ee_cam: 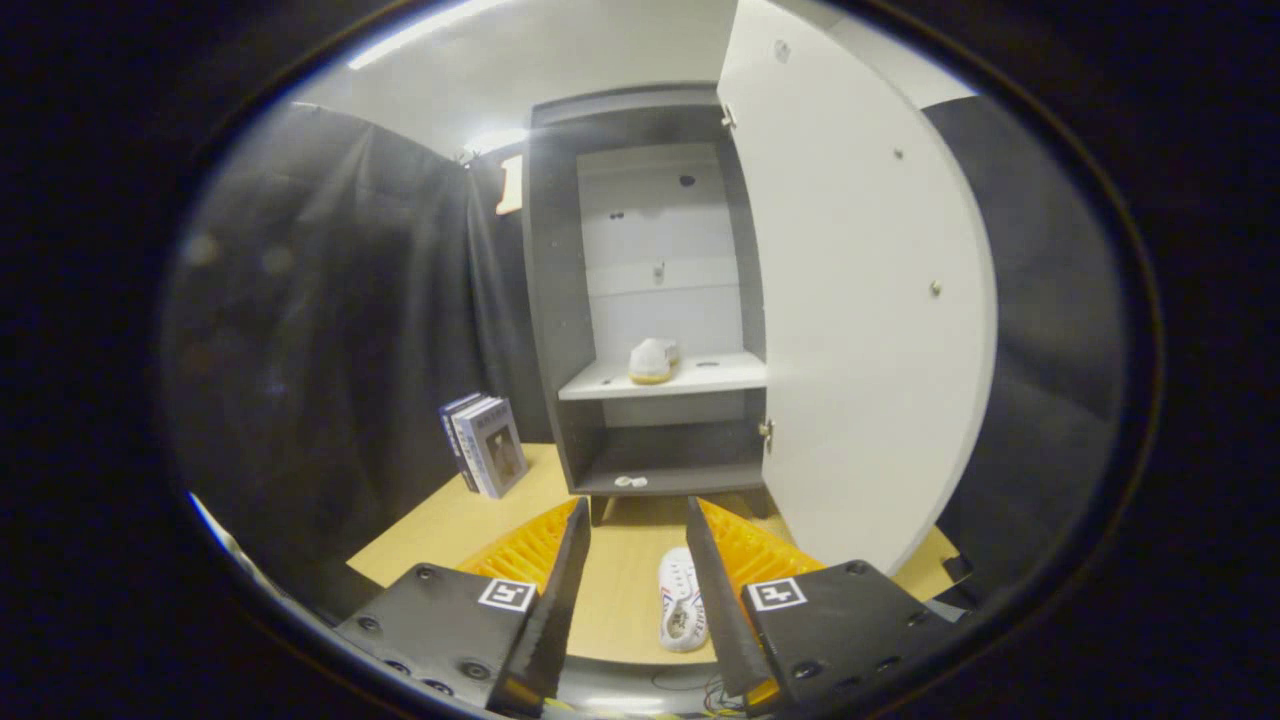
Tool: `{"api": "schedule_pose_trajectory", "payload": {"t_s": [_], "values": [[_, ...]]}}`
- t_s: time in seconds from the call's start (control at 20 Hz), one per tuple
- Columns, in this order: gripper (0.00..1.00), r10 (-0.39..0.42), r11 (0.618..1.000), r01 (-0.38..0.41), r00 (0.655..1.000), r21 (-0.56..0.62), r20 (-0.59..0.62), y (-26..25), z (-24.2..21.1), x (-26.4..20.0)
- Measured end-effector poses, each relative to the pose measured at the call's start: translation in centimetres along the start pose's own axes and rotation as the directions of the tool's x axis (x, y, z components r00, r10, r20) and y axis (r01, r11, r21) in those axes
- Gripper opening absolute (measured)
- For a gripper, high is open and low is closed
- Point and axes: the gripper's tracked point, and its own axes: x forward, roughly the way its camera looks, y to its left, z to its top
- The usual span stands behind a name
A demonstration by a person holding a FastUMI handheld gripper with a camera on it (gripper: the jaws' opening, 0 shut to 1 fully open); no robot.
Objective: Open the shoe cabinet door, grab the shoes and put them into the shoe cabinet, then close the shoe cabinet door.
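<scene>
Door open, one shoe on shelf; gripper fingers apart, empty: lower over floor shoe at frame bottom center, straddle its midsection.

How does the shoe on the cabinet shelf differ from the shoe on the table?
The shoe on the shelf sits inside the cabinet, far beyond the fingers; the shoe on the table lies outside, between the open fingers. The shelf shoe shows one end; the table shoe shows its top and laces. Both are white.

hand-held gripper | fingers spread apart | nothing gripped | angled slightly downward
</scene>
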Motion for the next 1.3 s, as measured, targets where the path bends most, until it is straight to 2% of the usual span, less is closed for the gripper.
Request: {"api": "schedule_pose_trajectory", "payload": {"t_s": [0.4, 0.7, 0.9, 1.1, 1.2, 1.3], "values": [[0.62, -0.013, 0.997, 0.028, 0.979, 0.072, -0.202, -1.0, -16.1, 8.3], [0.62, -0.051, 0.993, 0.081, 0.949, 0.086, -0.31, -3.5, -24.6, 13.4], [0.63, -0.073, 0.992, 0.108, 0.914, 0.066, -0.399, -3.7, -27.7, 15.3], [0.62, -0.083, 0.994, 0.107, 0.89, 0.027, -0.448, -3.4, -28.6, 17.0], [0.62, -0.084, 0.995, 0.1, 0.883, 0.01, -0.462, -3.3, -28.8, 18.0], [0.62, -0.083, 0.995, 0.097, 0.892, 0.007, -0.445, -3.4, -28.4, 18.5]]}}
